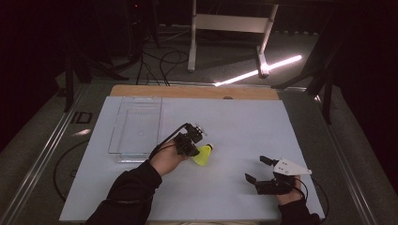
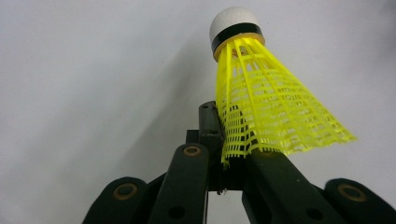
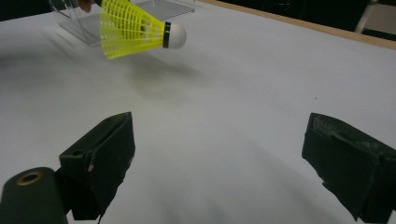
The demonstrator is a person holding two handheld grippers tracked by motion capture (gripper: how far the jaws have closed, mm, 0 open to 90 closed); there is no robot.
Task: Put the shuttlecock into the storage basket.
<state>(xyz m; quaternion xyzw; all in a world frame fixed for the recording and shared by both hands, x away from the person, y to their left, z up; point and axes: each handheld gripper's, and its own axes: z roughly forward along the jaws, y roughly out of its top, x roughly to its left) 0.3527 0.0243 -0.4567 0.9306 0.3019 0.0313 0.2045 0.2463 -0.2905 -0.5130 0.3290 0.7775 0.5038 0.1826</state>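
Observation:
A yellow shuttlecock (image 1: 204,154) with a white cork tip hangs just above the white table top (image 1: 234,126), near its middle. My left gripper (image 1: 190,143) is shut on the rim of its yellow skirt (image 2: 261,116), the cork pointing away from the jaws. In the right gripper view the shuttlecock (image 3: 135,29) floats at the upper left, cork to the right. My right gripper (image 1: 260,168) rests near the table's front right, jaws wide apart with nothing between them; the same gripper (image 3: 217,149) looks across bare table.
A clear plastic box (image 1: 137,126) lies on the left part of the table, behind the left hand. A wooden edge (image 1: 197,91) borders the far side. Cables and a white frame stand on the dark floor beyond.

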